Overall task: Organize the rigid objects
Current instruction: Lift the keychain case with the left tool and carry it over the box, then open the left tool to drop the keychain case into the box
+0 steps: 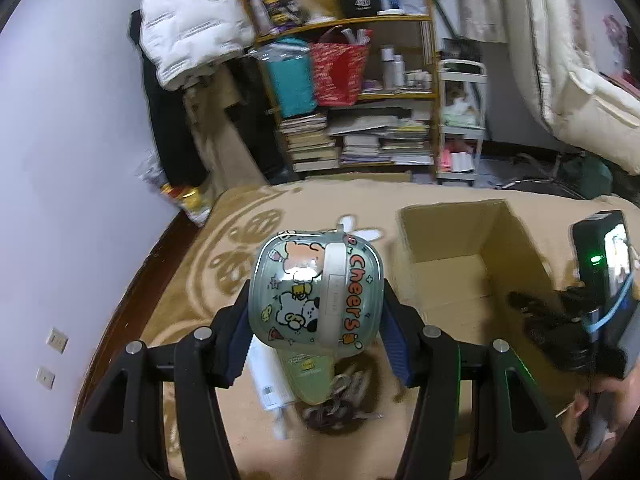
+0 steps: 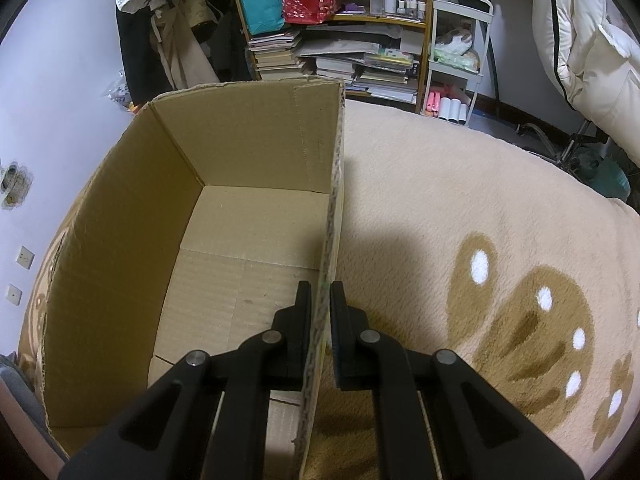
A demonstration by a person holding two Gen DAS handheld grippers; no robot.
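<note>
Left gripper clamps a green cartoon-printed container between its blue pads — lifted above the patterned blanket, just left of the open cardboard box. Right gripper pinches the box's right wall — one finger inside, one outside.

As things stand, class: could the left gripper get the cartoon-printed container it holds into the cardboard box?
Probably yes. The left gripper is shut on the container, and the cardboard box stands open-topped beside it, with nothing between.
</note>
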